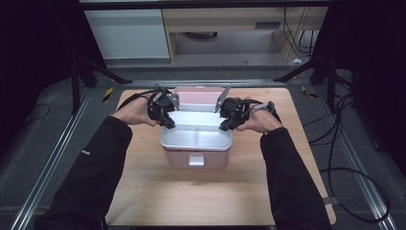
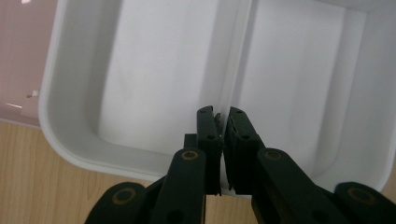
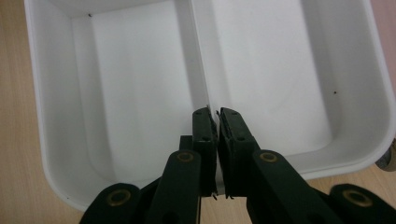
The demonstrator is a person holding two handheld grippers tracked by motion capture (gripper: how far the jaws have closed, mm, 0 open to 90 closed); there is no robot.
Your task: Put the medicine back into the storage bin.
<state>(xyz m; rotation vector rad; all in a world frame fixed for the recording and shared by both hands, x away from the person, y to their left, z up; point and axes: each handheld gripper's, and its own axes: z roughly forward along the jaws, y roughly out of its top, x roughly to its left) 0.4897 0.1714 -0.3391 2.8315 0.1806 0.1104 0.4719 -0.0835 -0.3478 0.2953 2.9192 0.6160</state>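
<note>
High view: we see a wooden table (image 1: pixel 201 191) with a pink box (image 1: pixel 196 158) standing near its middle, its lid (image 1: pixel 200 95) tilted open toward the far edge. A white tray (image 1: pixel 197 130) with 2 compartments sits across the top of the box. The left gripper (image 1: pixel 168 123) meets the tray at its left end and the right gripper (image 1: pixel 224 125) meets it at its right end. Each gripper is carried by a hand in a black sleeve. A white latch (image 1: pixel 196 159) shows on the front wall of the box.

Left gripper view: we look down along the 2 black jaws into the tray (image 2: pixel 154 84). The jaws stand closed on the thin divider wall (image 2: pixel 236 60) where it joins the tray's near rim, 1 pad on each side of it. The left gripper (image 2: pixel 221 119) therefore grips the tray by its divider. The table (image 2: pixel 42 186) shows below the rim, and part of the pink box (image 2: pixel 23 56) shows at the upper left.

Right gripper view: we see the same arrangement from the opposite end. The right gripper (image 3: pixel 214 116) is clamped on the divider (image 3: pixel 194 51) at the near rim of the tray (image 3: pixel 116 84), with 1 compartment to each side. The table (image 3: pixel 18 154) shows at the left edge.
</note>
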